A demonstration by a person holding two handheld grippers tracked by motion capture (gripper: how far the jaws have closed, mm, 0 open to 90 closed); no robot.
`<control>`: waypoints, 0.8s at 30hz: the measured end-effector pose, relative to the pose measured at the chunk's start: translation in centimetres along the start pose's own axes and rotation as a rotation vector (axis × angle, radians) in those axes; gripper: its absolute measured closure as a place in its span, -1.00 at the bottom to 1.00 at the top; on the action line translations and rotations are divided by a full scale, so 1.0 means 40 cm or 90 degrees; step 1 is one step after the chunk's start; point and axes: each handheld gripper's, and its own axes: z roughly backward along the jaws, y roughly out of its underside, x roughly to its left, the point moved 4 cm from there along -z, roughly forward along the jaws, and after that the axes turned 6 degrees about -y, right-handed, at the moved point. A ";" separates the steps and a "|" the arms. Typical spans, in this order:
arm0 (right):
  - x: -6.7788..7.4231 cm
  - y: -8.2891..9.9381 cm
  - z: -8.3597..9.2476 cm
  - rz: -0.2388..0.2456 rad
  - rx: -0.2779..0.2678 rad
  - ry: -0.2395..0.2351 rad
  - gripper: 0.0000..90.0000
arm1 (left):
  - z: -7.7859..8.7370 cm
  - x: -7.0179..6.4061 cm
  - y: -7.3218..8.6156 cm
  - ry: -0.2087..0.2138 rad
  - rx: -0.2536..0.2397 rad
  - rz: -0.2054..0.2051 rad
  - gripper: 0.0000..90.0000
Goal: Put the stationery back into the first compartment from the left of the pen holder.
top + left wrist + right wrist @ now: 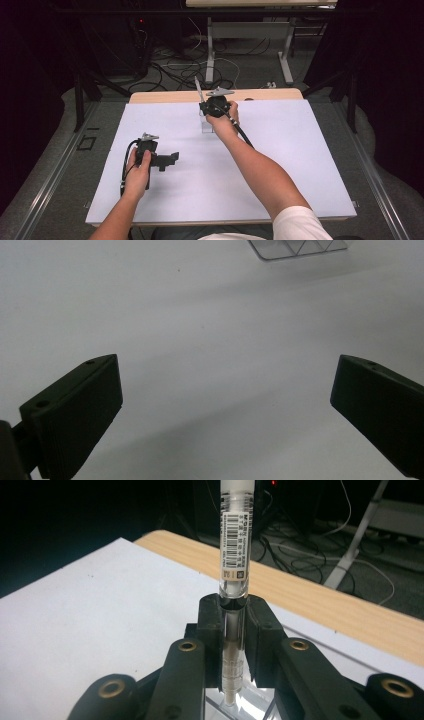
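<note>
Black jaws of the right gripper (234,625) sit closest to the lens in the right gripper view, and they're clamped tight on a clear pen (235,545) with a white cap end and a barcode sticker on its barrel. That pen stands pretty much upright, sticking up above the jaws, and its lower end goes down into a clear plastic holder (235,702) right under the gripper. From the high view, the right gripper (212,111) is out near the far edge of the white table (280,165), the pen (198,89) pokes up and leans a bit to the left, and the clear holder (206,125) sits on the table just below it.

Over on the left, the left gripper (172,159) rests low over the table, well apart from the holder, pointing toward the right. Its jaws are spread wide with nothing between them, just bare white table (215,340) underneath, and a corner of the clear holder (300,247) peeks in at the top of that view.
</note>
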 end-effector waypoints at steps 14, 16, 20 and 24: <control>-0.012 0.030 -0.017 -0.053 0.037 0.014 0.76 | -0.004 -0.004 0.002 0.007 0.005 -0.004 -0.99; -0.014 0.031 -0.018 -0.056 0.041 0.017 0.76 | -0.004 -0.004 0.002 0.007 0.006 -0.004 -0.99; -0.017 0.034 -0.019 -0.061 0.043 0.017 0.76 | -0.004 -0.004 0.002 0.008 0.007 -0.004 -0.99; -0.014 0.035 -0.020 -0.060 0.044 0.008 0.71 | -0.006 -0.003 0.004 0.008 0.010 -0.007 -0.99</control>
